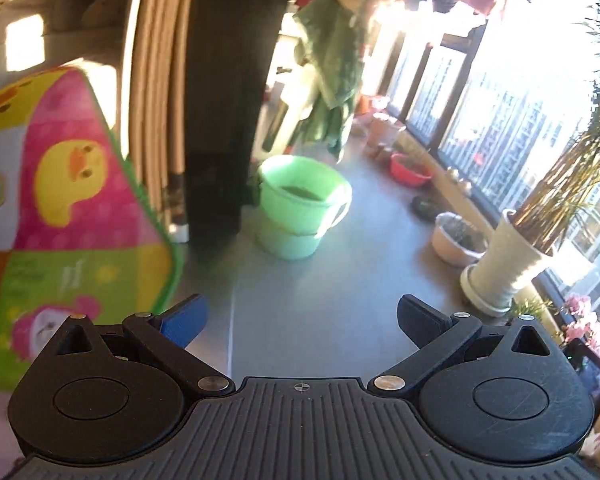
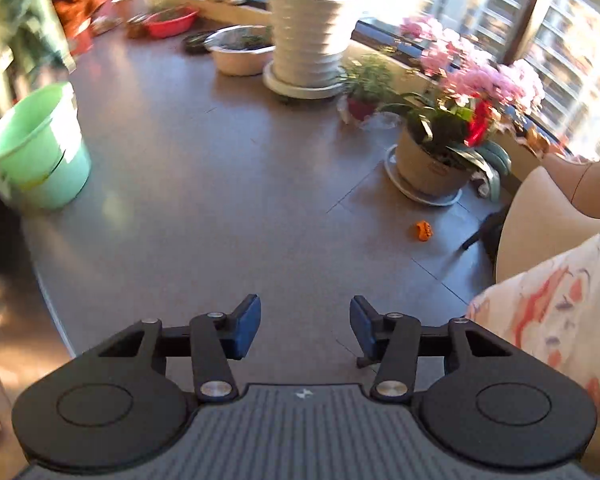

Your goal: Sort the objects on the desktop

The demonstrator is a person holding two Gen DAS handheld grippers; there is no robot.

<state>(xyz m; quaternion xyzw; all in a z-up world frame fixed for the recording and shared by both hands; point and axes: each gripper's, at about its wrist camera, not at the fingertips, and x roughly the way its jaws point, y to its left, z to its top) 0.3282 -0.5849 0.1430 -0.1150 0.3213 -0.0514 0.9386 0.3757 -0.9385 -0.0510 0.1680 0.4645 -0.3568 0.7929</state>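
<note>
We look down on a sunlit balcony floor [image 2: 204,184]; no desktop objects show, so we judge sorting unprogressed. Our left gripper [image 1: 302,320] gapes empty, our right gripper [image 2: 305,326] half-open and empty; green buckets [image 1: 304,196] upper centre.

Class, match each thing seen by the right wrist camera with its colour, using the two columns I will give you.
Things:
1. bucket
2. ribbed tall pot
3. basin by the window
4. small toy on the floor

Colours:
A. orange
B. red
C. light green
D. white

Pairs: 1-C, 2-D, 3-B, 4-A
</note>
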